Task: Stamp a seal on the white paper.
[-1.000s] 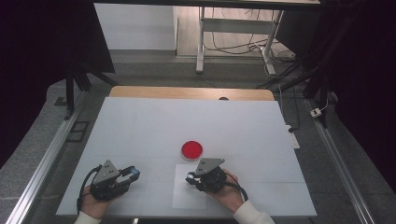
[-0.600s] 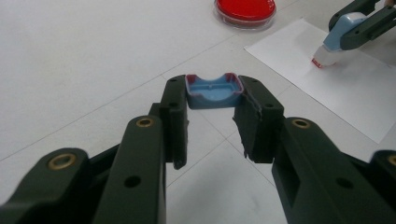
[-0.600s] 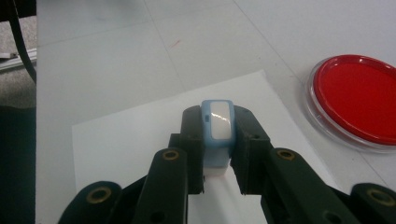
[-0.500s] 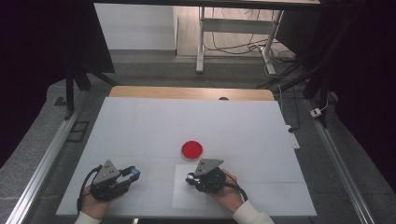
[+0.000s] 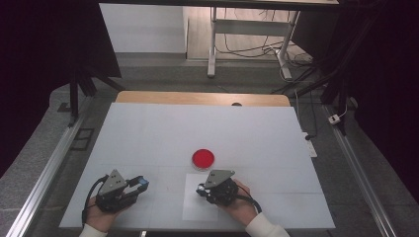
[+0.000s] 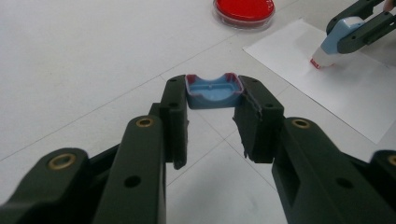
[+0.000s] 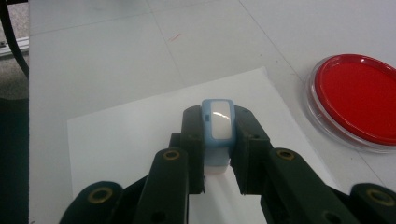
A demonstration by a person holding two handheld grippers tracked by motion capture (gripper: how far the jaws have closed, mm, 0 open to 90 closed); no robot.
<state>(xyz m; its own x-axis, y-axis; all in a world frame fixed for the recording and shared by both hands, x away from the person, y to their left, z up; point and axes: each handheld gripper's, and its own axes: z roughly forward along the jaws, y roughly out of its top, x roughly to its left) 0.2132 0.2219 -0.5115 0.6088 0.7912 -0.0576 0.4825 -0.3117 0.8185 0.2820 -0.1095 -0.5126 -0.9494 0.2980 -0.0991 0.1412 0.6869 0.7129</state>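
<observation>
Stamp (image 7: 217,126) clamped in right tool (image 5: 201,189), tip down on paper (image 5: 195,210), lower centre of high view. Cap (image 6: 214,91) pinched in left tool (image 5: 141,183), lower left. Unchanged since a second ago: probably pressing the print.

There are two black grippers, a left gripper (image 5: 132,187) and a right gripper (image 5: 203,189), one in each hand. There is one small blue plastic cap (image 6: 214,91) squeezed between the left jaws, one light blue stamp (image 7: 217,126) squeezed between the right jaws, and one white sheet of paper (image 7: 130,140) under that stamp. There is one round clear dish with red inside (image 7: 357,103), just off to the side of the right jaws.
</observation>
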